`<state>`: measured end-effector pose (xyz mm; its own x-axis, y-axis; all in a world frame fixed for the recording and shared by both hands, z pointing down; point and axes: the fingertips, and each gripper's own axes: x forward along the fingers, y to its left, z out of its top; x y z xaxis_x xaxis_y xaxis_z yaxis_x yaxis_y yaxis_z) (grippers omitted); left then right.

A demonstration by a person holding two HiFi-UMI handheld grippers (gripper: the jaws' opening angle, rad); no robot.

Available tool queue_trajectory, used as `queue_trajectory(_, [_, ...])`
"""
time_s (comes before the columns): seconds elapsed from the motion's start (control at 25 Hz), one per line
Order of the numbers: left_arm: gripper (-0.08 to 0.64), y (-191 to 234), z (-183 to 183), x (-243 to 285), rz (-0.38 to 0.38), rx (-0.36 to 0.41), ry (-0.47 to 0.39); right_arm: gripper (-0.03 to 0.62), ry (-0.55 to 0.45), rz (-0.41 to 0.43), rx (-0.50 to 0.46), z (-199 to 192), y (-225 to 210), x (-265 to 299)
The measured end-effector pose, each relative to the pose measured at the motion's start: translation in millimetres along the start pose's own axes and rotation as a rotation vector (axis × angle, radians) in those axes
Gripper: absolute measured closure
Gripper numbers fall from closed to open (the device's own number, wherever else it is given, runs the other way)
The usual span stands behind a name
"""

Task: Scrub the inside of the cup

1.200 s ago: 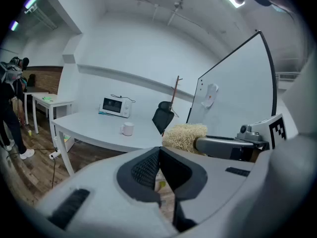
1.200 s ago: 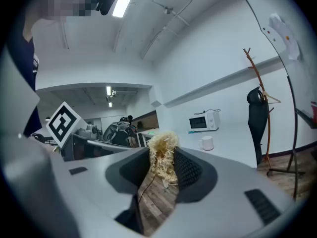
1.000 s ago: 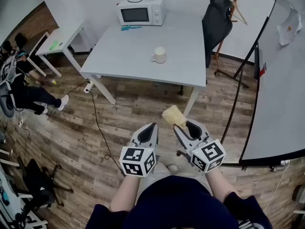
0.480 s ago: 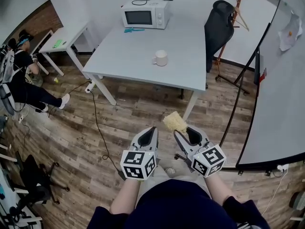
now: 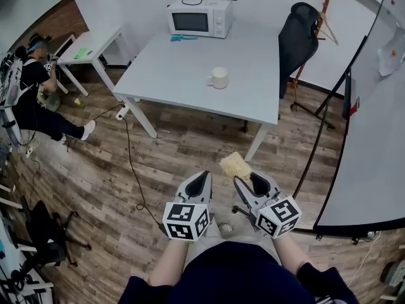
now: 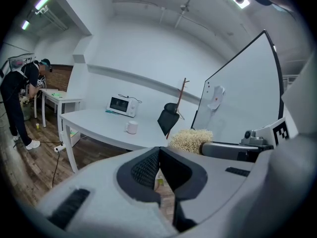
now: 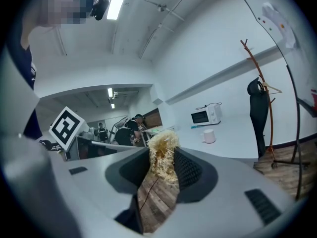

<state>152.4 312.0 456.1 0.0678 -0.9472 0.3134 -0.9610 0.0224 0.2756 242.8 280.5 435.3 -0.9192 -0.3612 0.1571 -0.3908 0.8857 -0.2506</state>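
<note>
Jaws of my left gripper [image 6: 158,156] are pressed together, with nothing between them. My right gripper [image 7: 165,158] has its jaws closed on a straw-coloured, fibrous scrubber [image 7: 162,155]. The tuft sticks out past the jaw tips and points forward.

From the head view, I hold both grippers low and close to my body, side by side over a wooden plank floor [image 5: 120,170]. They are well short of the table.

The cup [image 5: 219,78], a white mug with its handle toward my left, stands upright on a pale grey table [image 5: 171,81] ahead of me. It sits toward the right half of the tabletop, well apart from both grippers, and neither touches it.

A white microwave [image 5: 199,19] sits at the far edge of the same table, with a small teal item just in front of it. A black chair [image 5: 299,37] stands past the table's right end. A large whiteboard [image 5: 373,132] runs along my right side. Far to my left, a person [image 5: 31,103] in dark clothes bends near a small white side table [image 5: 88,43].
</note>
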Motion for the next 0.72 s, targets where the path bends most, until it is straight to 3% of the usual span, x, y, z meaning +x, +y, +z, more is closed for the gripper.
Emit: queue_trajectory(0.72, [0.541,84.6,54.0,97.2,-0.067,0.021,0.03,0.434,-0.015,-0.083,-0.023,43.7,-53.2,119.1])
